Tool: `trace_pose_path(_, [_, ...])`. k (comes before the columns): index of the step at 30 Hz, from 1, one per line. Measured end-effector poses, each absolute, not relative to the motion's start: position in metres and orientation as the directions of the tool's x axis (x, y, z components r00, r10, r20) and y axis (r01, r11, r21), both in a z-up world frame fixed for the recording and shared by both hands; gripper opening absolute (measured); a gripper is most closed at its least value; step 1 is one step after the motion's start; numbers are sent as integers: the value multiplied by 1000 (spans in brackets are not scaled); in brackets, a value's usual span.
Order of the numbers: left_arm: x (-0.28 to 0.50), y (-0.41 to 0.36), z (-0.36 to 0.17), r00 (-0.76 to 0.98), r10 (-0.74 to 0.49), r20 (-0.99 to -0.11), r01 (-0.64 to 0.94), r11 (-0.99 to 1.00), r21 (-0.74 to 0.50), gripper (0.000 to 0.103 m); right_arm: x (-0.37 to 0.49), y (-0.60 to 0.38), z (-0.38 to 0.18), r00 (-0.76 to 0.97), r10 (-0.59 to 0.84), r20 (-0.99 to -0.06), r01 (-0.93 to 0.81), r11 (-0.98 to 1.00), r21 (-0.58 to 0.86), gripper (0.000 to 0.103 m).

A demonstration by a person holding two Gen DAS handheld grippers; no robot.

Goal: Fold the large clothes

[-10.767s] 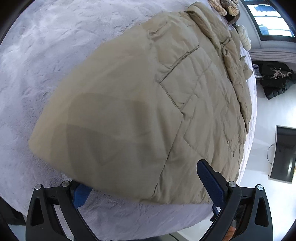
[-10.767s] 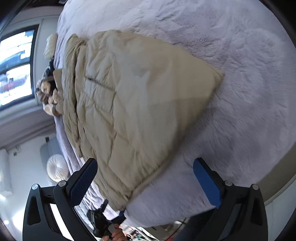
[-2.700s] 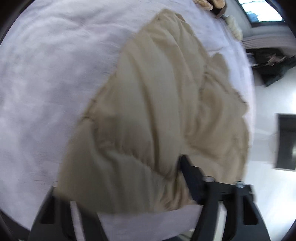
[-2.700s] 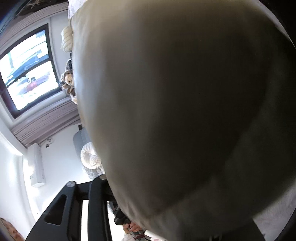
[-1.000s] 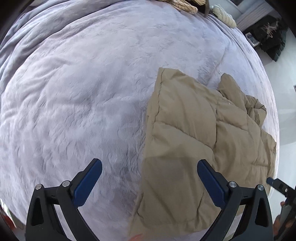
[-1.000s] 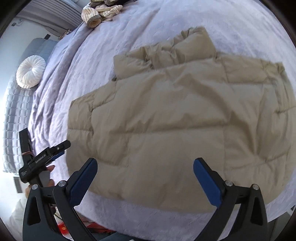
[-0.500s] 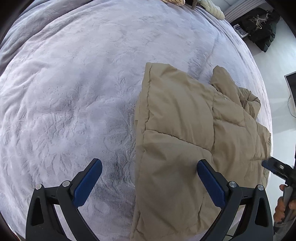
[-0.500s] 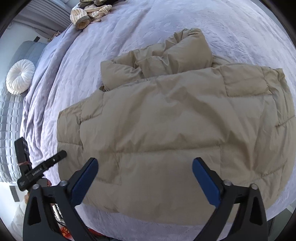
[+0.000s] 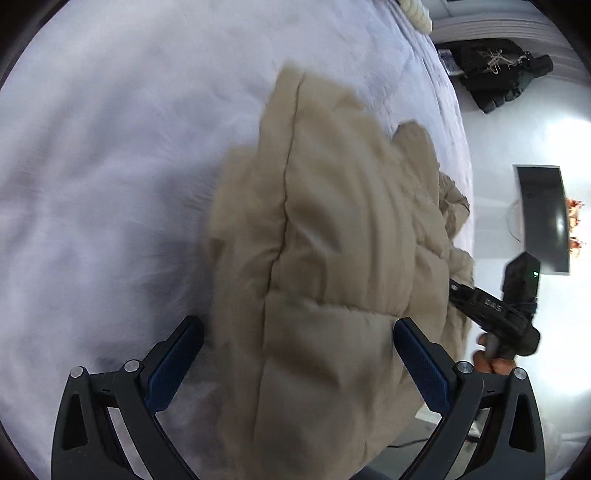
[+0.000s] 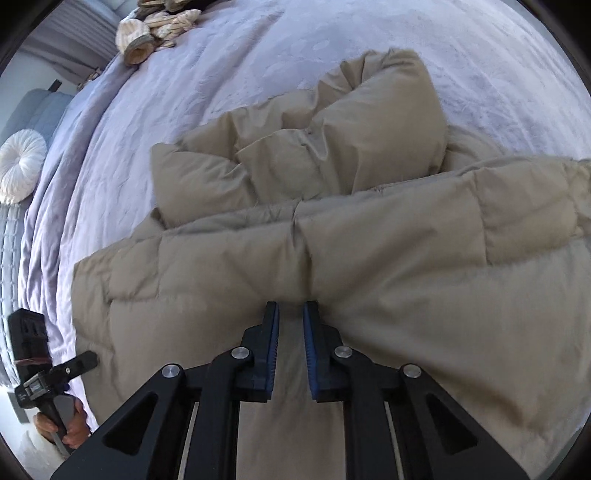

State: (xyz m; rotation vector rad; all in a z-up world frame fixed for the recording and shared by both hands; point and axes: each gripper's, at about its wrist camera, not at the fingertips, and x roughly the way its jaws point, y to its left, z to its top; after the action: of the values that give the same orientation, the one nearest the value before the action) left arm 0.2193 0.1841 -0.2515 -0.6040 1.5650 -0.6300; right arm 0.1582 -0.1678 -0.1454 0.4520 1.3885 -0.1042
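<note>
A beige puffer jacket (image 10: 369, 258) lies folded on the lavender bed cover (image 10: 221, 74), with a bunched sleeve (image 10: 332, 140) at its far side. My right gripper (image 10: 291, 317) points steeply down at the jacket's near part. Its jaws are closing, almost together, and a pinched fold of fabric puckers between the pads. In the left wrist view, the jacket (image 9: 332, 258) fills the middle. My left gripper (image 9: 295, 354) stands open, with its fingers on either side of the jacket's near end and not pressing it. The right gripper's body (image 9: 491, 310) shows at the jacket's right edge, its tips hidden by fabric.
Knitted items (image 10: 147, 33) lie at the bed's far edge and a round white cushion (image 10: 20, 170) sits at the left. A black bag (image 9: 495, 77) is on the floor beyond the bed, and a dark screen (image 9: 543, 218) stands at the right. A hand (image 10: 70, 424) holds the left gripper.
Both grippers have sunk toward the jacket. The right jaws went from wide apart to nearly together on the fabric. The left gripper tipped downward and now straddles the jacket's end.
</note>
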Motion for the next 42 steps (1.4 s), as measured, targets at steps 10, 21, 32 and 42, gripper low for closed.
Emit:
trace_pose_path(10, [210, 123, -255, -365, -732, -576, 80, 591, -802, 51, 164, -180, -179, 191, 256, -948, 416, 853, 315, 10])
trace_pose_path(21, [180, 46, -138, -358, -830, -428, 176, 390, -904, 39, 172, -179, -183, 179, 256, -950, 412, 857, 308, 9])
trace_pose_path(32, [154, -13, -91, -333, -779, -531, 237, 477, -847, 39, 15, -193, -130, 256, 379, -889, 394, 799, 454, 10])
trace_pose_path(42, [101, -146, -64, -345, -631, -695, 477, 519, -709, 66, -7, -215, -192, 304, 526, -794, 509, 614, 602, 10])
